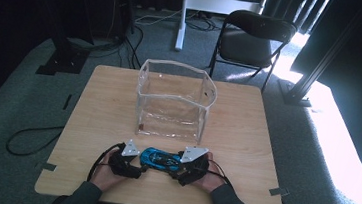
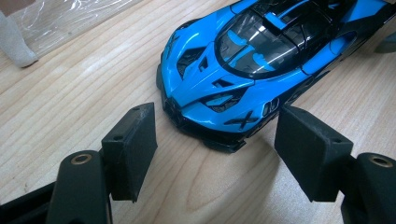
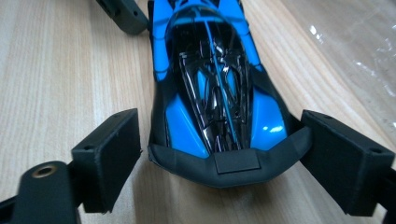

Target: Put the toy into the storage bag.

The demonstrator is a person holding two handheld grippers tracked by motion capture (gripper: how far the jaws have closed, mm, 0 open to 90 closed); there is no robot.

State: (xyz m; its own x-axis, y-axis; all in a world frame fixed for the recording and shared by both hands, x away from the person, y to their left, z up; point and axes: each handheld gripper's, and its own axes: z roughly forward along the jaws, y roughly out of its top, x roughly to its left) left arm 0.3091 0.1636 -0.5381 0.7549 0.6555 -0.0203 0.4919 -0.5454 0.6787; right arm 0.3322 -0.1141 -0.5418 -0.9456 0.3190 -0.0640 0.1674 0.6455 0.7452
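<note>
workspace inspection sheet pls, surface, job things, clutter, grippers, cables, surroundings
surface: light wooden table, bare apart from the items below.
job's things: blue and black toy car lying near the front edge; clear plastic bag standing open behind it.
clutter: nothing seen.
grippers: left gripper open, fingers flanking the car's nose without contact; right gripper open around the tail, one finger seemingly touching the body.
cables: a black cable trails from each gripper; another cable loops on the floor.
surroundings: grey carpet, black folding chair, dark curtains, bright light at right.

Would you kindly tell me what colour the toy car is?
Bright blue with black trim, clearest in the left gripper view: toy car.
</note>
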